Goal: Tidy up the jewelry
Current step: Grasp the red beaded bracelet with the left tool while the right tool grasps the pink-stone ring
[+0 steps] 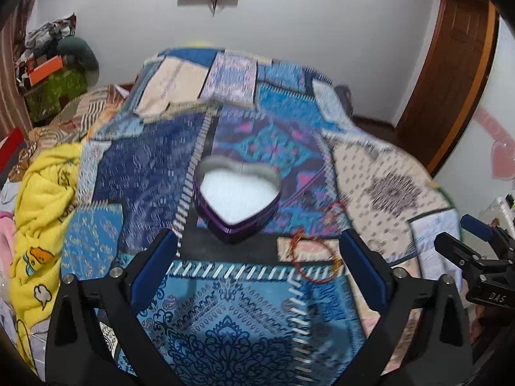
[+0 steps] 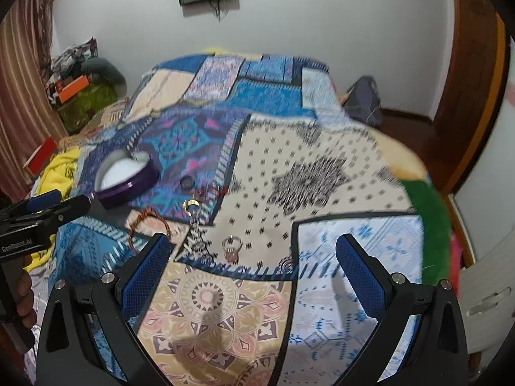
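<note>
I have the patchwork quilt [image 2: 322, 173] spread flat over the bed as my work surface, and I take its busy print to be the main nuisance, since small pieces hide in the pattern. The heart-shaped tin [image 1: 236, 201] is my landmark: it sits open on the quilt, lid off, white lining up, and looks empty, so I judge the sorting has not really begun.

My left gripper [image 1: 257, 251] hovers just on my side of the tin, fingers spread wide with nothing between them, lined up on the tin as though to steady it or wait for a drop. My right gripper [image 2: 252, 251] is further to the right of the tin, its fingers equally wide apart and empty, aimed at the loose pieces.

The beaded bracelet [image 1: 313, 262], reddish brown, lies just right of the tin and nearer me, close to the left gripper's right finger. A silver chain [image 2: 198, 234] with a gold ring [image 2: 190, 205] at its far end trails towards me, right of the bracelet. A silver ring [image 2: 232, 243] lies further right again, between the right gripper's fingers in that view, so I judge it the handiest first pick. Something small and dark [image 2: 186, 181] sits just right of the tin; blur keeps me from telling what.
</note>
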`<state>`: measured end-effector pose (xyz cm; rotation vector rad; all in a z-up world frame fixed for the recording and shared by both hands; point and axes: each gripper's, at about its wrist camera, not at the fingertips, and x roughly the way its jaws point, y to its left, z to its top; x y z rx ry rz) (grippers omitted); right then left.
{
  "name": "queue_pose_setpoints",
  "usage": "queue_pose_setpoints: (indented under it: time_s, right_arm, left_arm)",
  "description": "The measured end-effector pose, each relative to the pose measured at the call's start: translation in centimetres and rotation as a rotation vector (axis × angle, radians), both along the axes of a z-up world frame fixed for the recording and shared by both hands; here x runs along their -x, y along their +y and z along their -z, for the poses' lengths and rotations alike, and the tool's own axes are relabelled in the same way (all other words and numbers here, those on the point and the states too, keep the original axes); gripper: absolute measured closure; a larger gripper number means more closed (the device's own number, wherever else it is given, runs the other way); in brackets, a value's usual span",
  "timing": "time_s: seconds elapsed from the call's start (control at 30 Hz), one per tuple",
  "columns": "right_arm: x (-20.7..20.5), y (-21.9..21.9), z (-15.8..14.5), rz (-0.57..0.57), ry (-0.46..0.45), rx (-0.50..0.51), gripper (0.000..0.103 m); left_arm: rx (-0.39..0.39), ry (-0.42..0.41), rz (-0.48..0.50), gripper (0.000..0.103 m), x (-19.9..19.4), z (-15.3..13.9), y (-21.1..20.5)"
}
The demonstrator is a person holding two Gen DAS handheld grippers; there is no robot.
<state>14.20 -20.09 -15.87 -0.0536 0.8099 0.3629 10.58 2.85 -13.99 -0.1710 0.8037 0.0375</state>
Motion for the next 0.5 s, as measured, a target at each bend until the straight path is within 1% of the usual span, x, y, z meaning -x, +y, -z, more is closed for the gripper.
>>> queue_pose_setpoints:
  time_s: [0.07, 0.1, 0.13, 0.17, 0.2, 0.23, 0.27, 0.33, 0.37, 0.4, 0.47, 0.5]
  right_arm:
    - [-0.6, 0.0, 0.8, -0.017, 0.034, -0.016, 0.005]
    - [-0.9, 0.2, 1.1, -0.026, 0.048, -0.023, 0.012]
    - [-1.3, 0.2, 1.5, -0.046, 0.080, -0.046, 0.020]
    - [-1.6, 0.4, 2.0, -0.060, 0.104, -0.058, 0.025]
    - [-1.9, 0.7, 2.3, -0.068, 0.117, -0.062, 0.035]
    - [-2.2, 0.9, 2.7, -0.083, 0.140, -0.070, 0.044]
    - [-2.3, 1.0, 3.0, -0.094, 0.152, -0.071, 0.047]
    - [-2.5, 1.4, 3.4, -0.111, 0.165, -0.071, 0.056]
    - [-2.5, 1.6, 3.6, -0.120, 0.171, -0.070, 0.058]
    - [-2.6, 1.7, 3.7, -0.125, 0.176, -0.070, 0.059]
    - [-2.6, 1.9, 4.0, -0.137, 0.190, -0.078, 0.065]
    - [-2.9, 2.0, 4.2, -0.141, 0.195, -0.079, 0.069]
  left_arm:
    - [-0.010, 0.033, 0.010, 0.009, -0.5, 1.1, -0.2]
    - [-0.019, 0.048, 0.017, 0.011, -0.7, 1.7, -0.4]
    - [-0.024, 0.060, 0.027, 0.014, -0.8, 2.0, -0.6]
    - [-0.027, 0.074, 0.044, 0.019, -1.0, 2.6, -0.9]
    - [-0.027, 0.085, 0.053, 0.020, -1.2, 2.9, -1.0]
    - [-0.026, 0.093, 0.060, 0.025, -1.3, 3.2, -1.1]
    - [-0.027, 0.105, 0.070, 0.031, -1.5, 3.6, -1.3]
    - [-0.008, 0.123, 0.094, 0.040, -1.9, 4.2, -1.7]
    - [0.009, 0.130, 0.107, 0.045, -2.1, 4.4, -1.8]
    - [0.019, 0.135, 0.115, 0.048, -2.2, 4.5, -1.9]
    - [0.033, 0.147, 0.132, 0.057, -2.5, 4.8, -2.1]
    - [0.035, 0.151, 0.138, 0.060, -2.6, 4.9, -2.3]
